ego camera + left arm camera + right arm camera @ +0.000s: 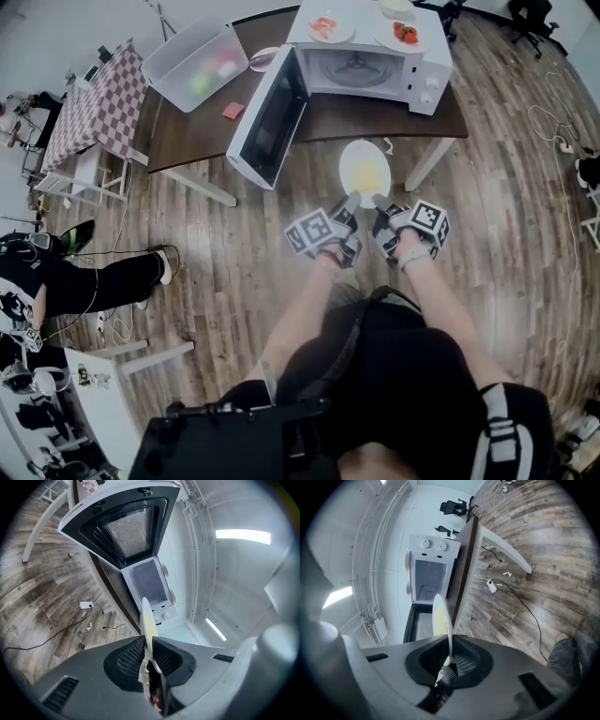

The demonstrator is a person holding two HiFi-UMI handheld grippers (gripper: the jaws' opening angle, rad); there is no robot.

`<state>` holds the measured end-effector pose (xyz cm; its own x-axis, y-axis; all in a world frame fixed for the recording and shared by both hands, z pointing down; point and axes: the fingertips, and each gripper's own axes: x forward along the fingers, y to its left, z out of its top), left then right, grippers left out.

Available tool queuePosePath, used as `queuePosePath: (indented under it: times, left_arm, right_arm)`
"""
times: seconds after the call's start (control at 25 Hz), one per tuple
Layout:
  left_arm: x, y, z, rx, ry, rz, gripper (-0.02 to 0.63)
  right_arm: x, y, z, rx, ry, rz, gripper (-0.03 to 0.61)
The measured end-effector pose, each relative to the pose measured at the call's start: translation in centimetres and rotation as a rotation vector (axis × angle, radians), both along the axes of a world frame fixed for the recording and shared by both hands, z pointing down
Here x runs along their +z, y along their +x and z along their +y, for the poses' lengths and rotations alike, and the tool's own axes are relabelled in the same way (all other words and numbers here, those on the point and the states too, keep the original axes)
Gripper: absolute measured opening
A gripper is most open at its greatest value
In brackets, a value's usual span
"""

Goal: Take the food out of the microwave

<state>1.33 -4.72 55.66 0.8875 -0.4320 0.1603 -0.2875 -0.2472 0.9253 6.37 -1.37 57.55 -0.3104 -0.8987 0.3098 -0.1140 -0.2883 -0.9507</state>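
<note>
A white plate with yellow food (364,172) hangs in the air in front of the table, below the microwave (370,58). The microwave's door (270,120) stands swung open to the left and its cavity looks empty. My left gripper (351,200) is shut on the plate's near rim from the left, and my right gripper (379,202) is shut on it from the right. The plate (147,618) shows edge-on between the jaws of the left gripper (149,642) in the left gripper view. It shows the same way as the plate (441,615) in the right gripper (450,642).
Two plates of food (331,28) (405,35) sit on top of the microwave. A clear plastic bin (197,62) and a pink item (233,111) lie on the brown table (187,131). A checkered table (94,103) and a seated person's legs (103,279) are at the left. Cables (520,599) run over the floor.
</note>
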Motion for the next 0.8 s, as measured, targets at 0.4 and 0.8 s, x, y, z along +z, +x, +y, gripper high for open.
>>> queuePosePath:
  times: [0.4,0.8]
  left_arm:
    - [-0.3,-0.9,1.4,-0.028,0.0,-0.011,0.051]
    - [0.9,-0.3,2.4,-0.022,-0.031,-0.016,0.051]
  right_arm:
    - [-0.2,-0.8,1.3,-0.024,-0.003,-0.012,0.018]
    - [1.0,-0.2,2.4,-0.011,-0.026,-0.041,0.017]
